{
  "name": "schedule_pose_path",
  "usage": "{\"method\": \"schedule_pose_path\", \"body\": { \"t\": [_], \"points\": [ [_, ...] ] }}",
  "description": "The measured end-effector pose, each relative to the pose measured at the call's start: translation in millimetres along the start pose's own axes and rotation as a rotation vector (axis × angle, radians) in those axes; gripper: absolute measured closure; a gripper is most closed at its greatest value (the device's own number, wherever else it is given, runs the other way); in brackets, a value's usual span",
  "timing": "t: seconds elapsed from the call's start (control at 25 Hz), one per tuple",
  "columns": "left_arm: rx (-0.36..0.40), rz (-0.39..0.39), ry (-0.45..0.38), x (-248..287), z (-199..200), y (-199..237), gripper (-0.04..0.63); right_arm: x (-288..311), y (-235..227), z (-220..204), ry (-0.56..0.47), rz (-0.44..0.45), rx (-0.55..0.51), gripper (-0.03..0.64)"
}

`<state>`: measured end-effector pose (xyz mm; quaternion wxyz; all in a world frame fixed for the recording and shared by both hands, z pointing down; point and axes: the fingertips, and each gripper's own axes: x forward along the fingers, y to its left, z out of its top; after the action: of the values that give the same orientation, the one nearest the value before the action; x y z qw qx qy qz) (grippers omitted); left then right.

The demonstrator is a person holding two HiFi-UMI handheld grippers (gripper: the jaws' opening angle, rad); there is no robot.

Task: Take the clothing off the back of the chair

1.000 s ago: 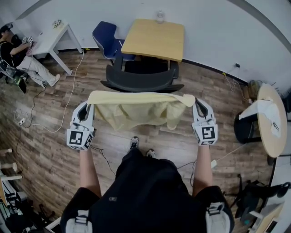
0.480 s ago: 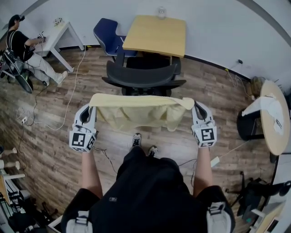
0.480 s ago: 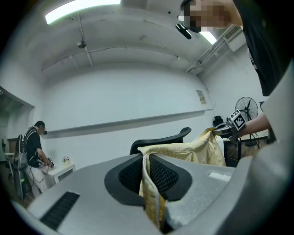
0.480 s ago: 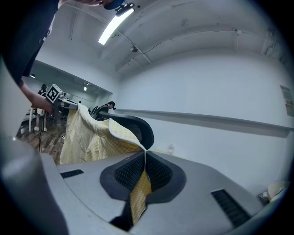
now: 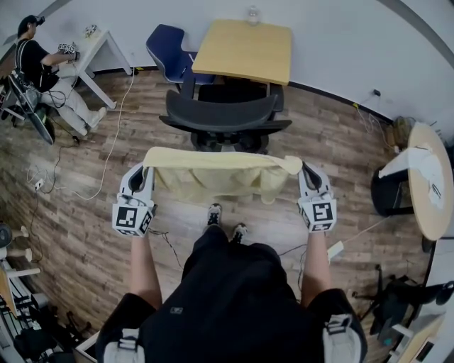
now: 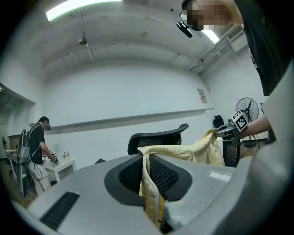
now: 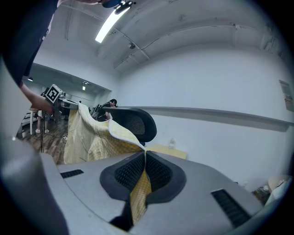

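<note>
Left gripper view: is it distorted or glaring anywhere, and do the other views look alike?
Left gripper view: fisheye, dark corners, glaring ceiling strip light, the pale yellow cloth garment sharp. Right gripper view: same curving, bright tube light. Head view: bent wooden floorboards, even light.

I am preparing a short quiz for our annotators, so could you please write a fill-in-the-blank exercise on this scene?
1. The garment stretched out in front of the person is ____ in colour.
2. The left gripper and the right gripper are both ____ on it.
3. The side chair by the wooden table is ____, unlike the black chair.
Missing words: yellow; shut; blue.
</note>
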<state>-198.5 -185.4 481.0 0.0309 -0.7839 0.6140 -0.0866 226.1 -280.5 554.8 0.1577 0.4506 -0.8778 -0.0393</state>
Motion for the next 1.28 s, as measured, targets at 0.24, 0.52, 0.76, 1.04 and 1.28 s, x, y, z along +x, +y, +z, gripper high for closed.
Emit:
{"method": "schedule_pose_path", "body": {
  "t": [0.24, 0.52, 0.76, 1.04, 1.28],
  "points": [
    [-0.011, 0.012, 0.023, -7, -15, -3, 0.574, -2, 7, -11, 0.01, 0.008, 0.011, 0.611],
    [-0.022, 0.019, 0.033, -14, -20, -7, 0.574, -7, 13, -15, 0.01, 0.009, 0.031, 0.611],
    [-0.034, 0.017, 0.053, -19, -32, -9, 0.574, -12, 20, -22, 0.015, 0.014, 0.032, 0.611],
    [-0.041, 0.009, 0.082, -23, -48, -14, 0.574, -20, 24, -25, 0.039, 0.012, 0.029, 0.611],
    [-0.032, 0.007, 0.087, -28, -51, -16, 0.574, -26, 27, -31, 0.041, 0.012, 0.026, 0.611]
  ]
}}
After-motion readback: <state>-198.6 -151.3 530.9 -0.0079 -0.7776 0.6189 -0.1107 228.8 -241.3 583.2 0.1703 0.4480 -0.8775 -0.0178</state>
